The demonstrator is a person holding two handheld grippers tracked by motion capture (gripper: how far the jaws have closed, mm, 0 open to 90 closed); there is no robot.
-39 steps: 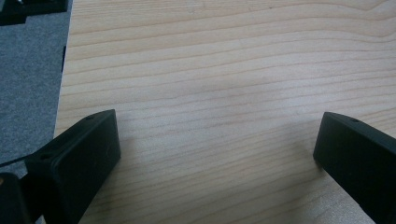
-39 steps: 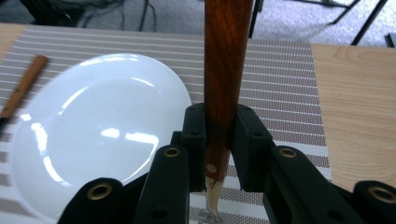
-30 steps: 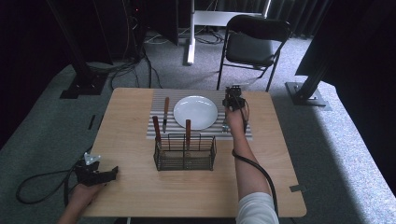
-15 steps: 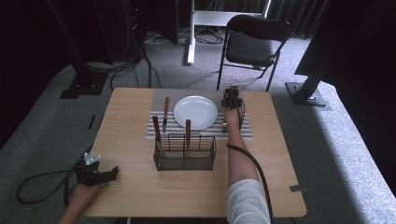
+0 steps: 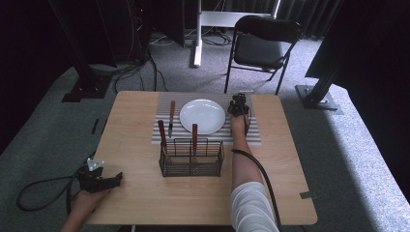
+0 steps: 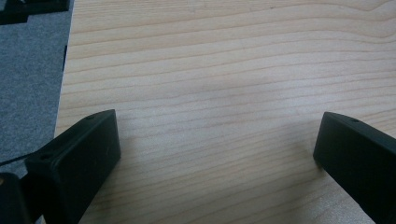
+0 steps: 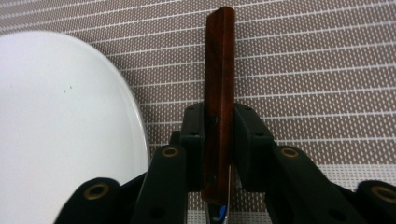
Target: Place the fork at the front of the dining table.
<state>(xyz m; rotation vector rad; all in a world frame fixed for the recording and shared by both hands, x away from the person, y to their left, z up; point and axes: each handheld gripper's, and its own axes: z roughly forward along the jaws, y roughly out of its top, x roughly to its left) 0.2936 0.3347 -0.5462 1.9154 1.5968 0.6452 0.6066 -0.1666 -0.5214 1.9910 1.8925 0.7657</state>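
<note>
right hand-held gripper (image 7: 218,140) clamps wooden-handled utensil (image 7: 219,88), handle pointing straight ahead

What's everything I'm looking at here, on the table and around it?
Table: one, light wood, centre.
Placemat: one, striped grey, far side.
Plate: one, white, on placemat.
Wire basket: one, black, near the placemat.
Wooden-handled utensils: two upright in basket, one lying left of plate, one in right gripper.
Folding chair: one, black, beyond table.
Left gripper: open, near-left table edge.
Right gripper: shut on utensil, right of plate.
</note>
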